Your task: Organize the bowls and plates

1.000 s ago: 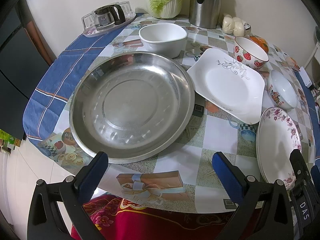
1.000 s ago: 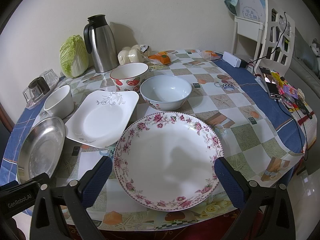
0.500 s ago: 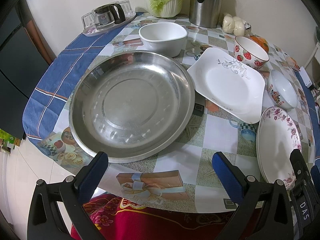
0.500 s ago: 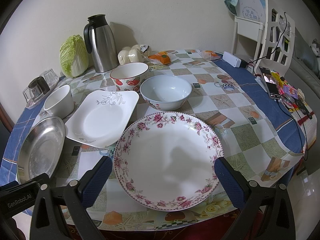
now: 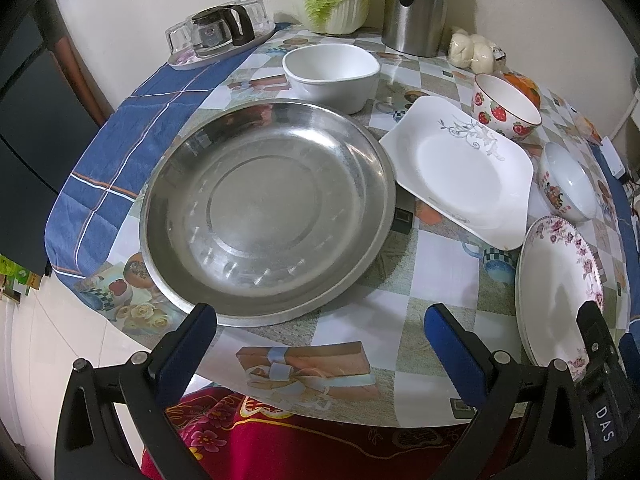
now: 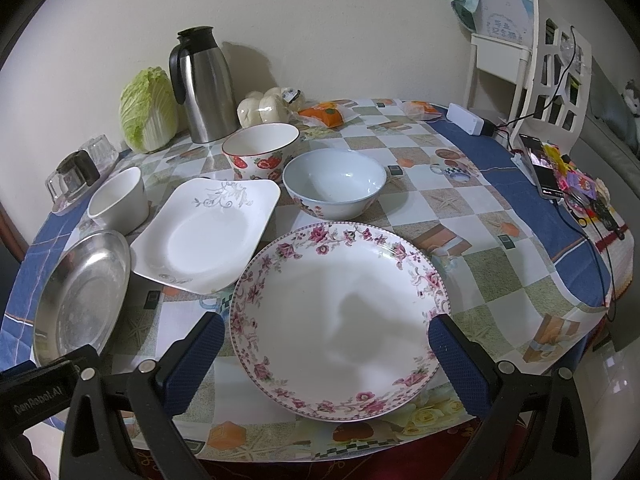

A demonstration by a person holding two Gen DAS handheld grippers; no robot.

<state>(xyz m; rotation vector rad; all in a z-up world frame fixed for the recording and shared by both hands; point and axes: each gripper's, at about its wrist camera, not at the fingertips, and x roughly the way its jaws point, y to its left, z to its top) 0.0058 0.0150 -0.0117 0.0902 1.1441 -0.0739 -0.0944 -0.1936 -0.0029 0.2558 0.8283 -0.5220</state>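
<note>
Both tools are hanging spread and empty at the bottom of their frames. The left tool (image 5: 320, 332) is lining up on the steel plate (image 5: 268, 216) mid-frame, and the right tool (image 6: 326, 340) is bracketing the floral plate (image 6: 340, 316), likely readying stacking. The bowls are waiting further up the counter (image 6: 472, 200).

- Cabbage (image 6: 149, 109) stands by the wall, just beside a steel flask (image 6: 204, 84).
- Buns (image 6: 268, 107) lie right of the flask, with an orange packet (image 6: 326, 114) nearby.
- Tray (image 5: 224, 46) holds a glass pot (image 5: 216, 30).
- White chair (image 6: 540, 60) stands behind a phone (image 6: 542, 166).
</note>
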